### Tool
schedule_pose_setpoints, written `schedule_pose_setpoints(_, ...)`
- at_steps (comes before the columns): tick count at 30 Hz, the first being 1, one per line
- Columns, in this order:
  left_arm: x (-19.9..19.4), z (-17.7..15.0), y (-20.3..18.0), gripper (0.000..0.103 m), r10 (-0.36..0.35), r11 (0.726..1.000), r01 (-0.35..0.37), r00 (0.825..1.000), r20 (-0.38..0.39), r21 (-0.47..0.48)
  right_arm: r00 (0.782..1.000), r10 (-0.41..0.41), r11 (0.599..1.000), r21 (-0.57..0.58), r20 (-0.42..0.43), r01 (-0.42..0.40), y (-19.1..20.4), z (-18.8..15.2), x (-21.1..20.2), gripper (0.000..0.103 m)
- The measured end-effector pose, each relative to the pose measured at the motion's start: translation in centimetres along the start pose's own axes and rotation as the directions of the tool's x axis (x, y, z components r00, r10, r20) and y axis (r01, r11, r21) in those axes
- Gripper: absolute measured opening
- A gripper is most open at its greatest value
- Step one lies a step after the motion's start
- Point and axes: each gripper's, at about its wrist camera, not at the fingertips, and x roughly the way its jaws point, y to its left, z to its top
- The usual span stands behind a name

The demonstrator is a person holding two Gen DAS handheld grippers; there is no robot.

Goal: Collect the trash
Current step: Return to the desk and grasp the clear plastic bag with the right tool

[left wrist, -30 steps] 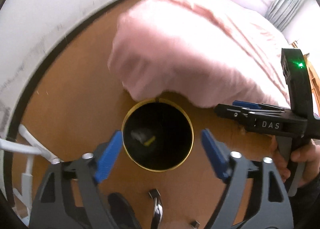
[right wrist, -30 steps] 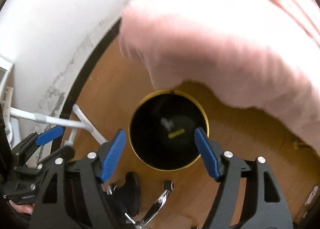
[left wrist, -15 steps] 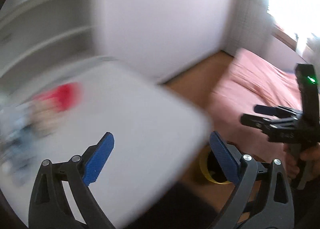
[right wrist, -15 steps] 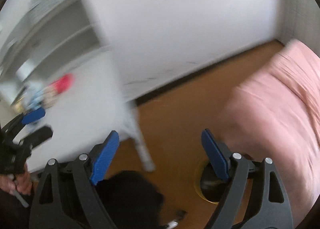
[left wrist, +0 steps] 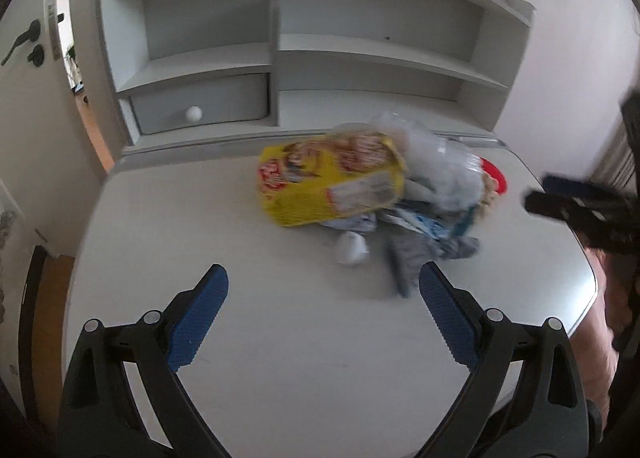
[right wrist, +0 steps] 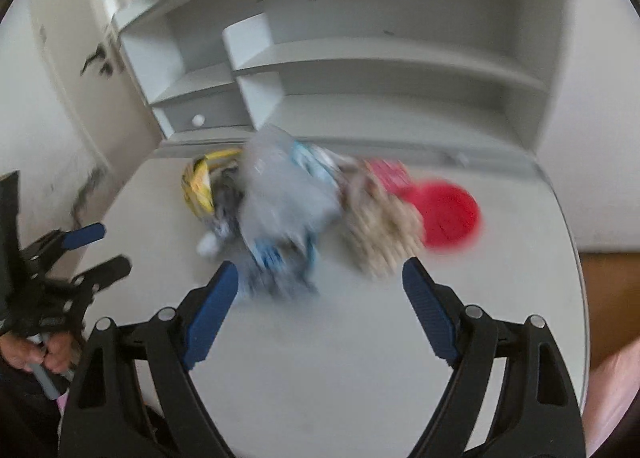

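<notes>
The left gripper point(left wrist: 322, 316) hangs over the near part of the white desk point(left wrist: 168, 226) with its jaws spread wide and nothing between the blue pads. The right gripper point(right wrist: 320, 308) is likewise gaping and empty, tilted down toward the same surface; from the left wrist view it shows at the desk's right edge, held in a hand point(left wrist: 600, 342).

Beyond both sets of fingers lies the trash, bunched toward the back of the desk just in front of the shelf unit point(left wrist: 280, 58). A yellow snack bag point(left wrist: 328, 182) sits on the left side of the heap, a clear plastic bag point(left wrist: 440, 174) leans against it to the right, and a red lid point(right wrist: 450, 214) lies at the heap's right end, toward the right edge. Nearest the front of the desk are a small white crumpled wad point(left wrist: 352, 250) and a grey-blue wrapper point(left wrist: 432, 254). The right wrist view is badly blurred, so finer detail there cannot be read.

The step in hand looks to be reaching for the next piece. It would go best if each gripper took a loose piece at the front of the heap, the wad or the grey-blue wrapper, coming down with one pad on each side before closing. The film bags are light and slippery, so pinching a crumpled fold rather than a flat face should hold better and avoid dragging the heap along.
</notes>
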Motion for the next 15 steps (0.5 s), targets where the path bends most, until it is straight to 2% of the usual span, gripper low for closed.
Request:
schedule_pose_setpoints(3,0.9,0.7,0.7,0.093,-0.012,1.000,0.012,1.000,-0.011,0.001,0.998,-0.025,0.996,-0.085,-0.049,0.021,1.4,3.1,3.3,0.081)
schedule_pose_setpoints(7,1.6,1.0,0.0,0.093,-0.037,0.999,0.038,0.999,-0.018,0.036,0.991,-0.069,0.985,-0.167,-0.116,0.049,2.1,4.8,6.8,0.078)
schedule_pose_setpoints(9,2.3,1.7,-0.8,0.093,-0.049,0.997,0.049,0.999,-0.016,0.060,0.986,-0.078,0.980,-0.195,-0.145,0.049,2.3,5.2,7.9,0.068)
schedule_pose_setpoints(10,2.8,2.1,-1.1,0.093,-0.050,0.996,0.051,0.999,-0.015,0.069,0.986,-0.069,0.979,-0.200,-0.153,0.038,2.3,5.3,8.0,0.051)
schedule_pose_setpoints(11,3.1,2.4,-1.4,0.093,-0.051,0.995,0.052,0.999,-0.012,0.080,0.987,-0.063,0.979,-0.199,-0.150,0.032,2.1,5.5,7.8,0.029)
schedule_pose_setpoints(14,4.6,3.6,-2.6,0.093,-0.033,0.994,0.034,0.999,-0.015,0.105,0.994,-0.030,0.983,-0.182,-0.101,0.011,1.5,6.2,6.0,0.019)
schedule_pose_setpoints(15,5.1,4.0,-3.1,0.093,-0.022,0.993,0.024,1.000,-0.011,0.114,0.996,-0.028,0.984,-0.178,-0.088,0.012,1.2,6.4,5.4,0.018)
